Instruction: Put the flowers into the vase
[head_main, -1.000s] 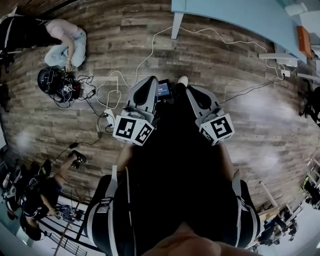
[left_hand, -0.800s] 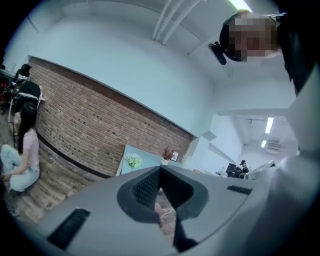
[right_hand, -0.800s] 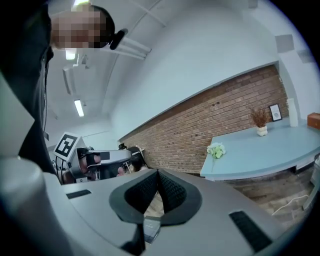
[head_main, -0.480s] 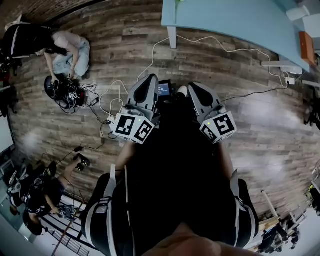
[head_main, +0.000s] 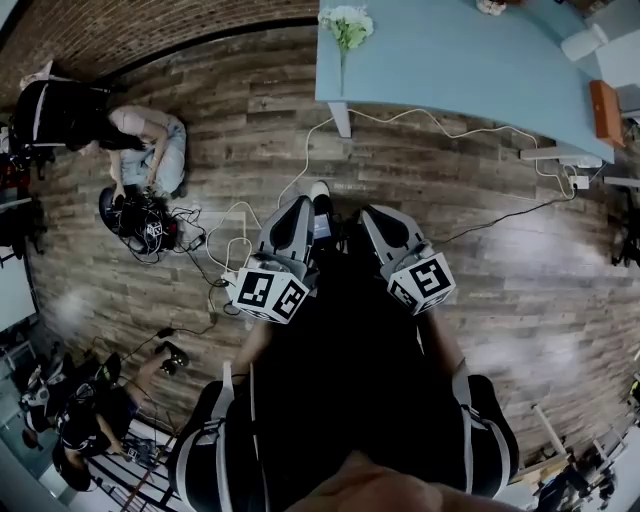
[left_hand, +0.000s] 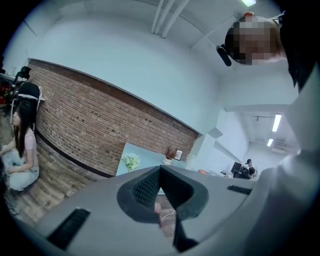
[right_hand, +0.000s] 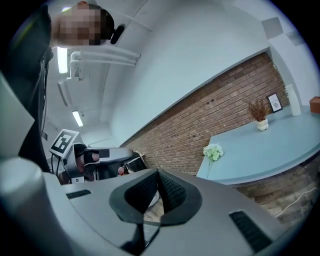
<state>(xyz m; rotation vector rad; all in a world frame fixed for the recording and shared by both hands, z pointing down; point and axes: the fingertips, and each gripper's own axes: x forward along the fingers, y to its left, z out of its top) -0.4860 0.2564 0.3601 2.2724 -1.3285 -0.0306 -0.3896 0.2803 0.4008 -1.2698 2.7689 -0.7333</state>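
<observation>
Flowers (head_main: 347, 25) on blue table (head_main: 450, 60) (left corner)

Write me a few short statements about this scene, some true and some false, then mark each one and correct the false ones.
1. The flowers are on the light blue table. True.
2. The right gripper holds a flower. False: its jaws are together, with nothing between them.
3. A person sits on the wooden floor. True.
4. The left gripper has its jaws wide apart. False: they are together and empty.
</observation>
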